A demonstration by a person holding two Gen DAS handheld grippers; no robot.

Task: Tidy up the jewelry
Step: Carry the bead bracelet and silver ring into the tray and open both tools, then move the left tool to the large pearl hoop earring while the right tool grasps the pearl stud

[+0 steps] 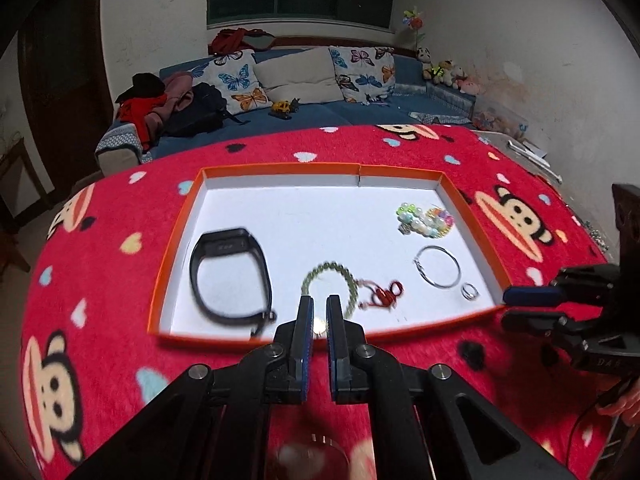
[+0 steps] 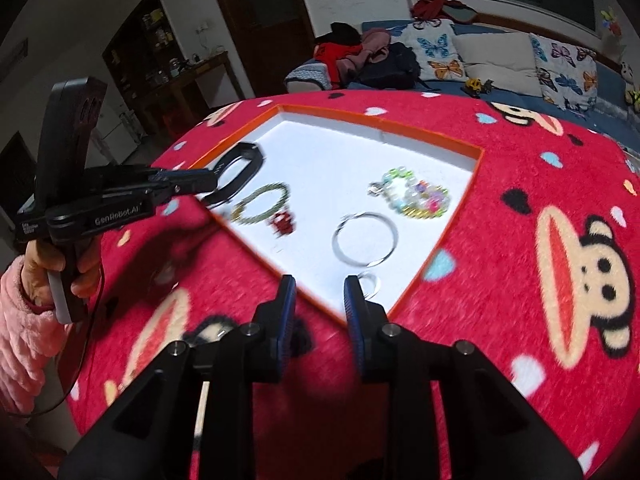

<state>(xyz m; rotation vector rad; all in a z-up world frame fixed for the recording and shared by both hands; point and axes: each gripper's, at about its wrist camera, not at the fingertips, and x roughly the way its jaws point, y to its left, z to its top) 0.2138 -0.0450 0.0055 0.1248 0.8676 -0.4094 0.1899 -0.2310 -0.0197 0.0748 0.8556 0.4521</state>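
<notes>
Watch band [image 1: 230,276] lies lengthwise front-to-back in tray [image 1: 280,170], left side.

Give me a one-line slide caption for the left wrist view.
Left gripper hovers empty over the orange-rimmed white tray holding a black smart band, green bead bracelet, and silver bangle.

Red monkey-print blanket [image 1: 400,148], orange-rimmed tray [image 1: 176,236] lying on it
</notes>
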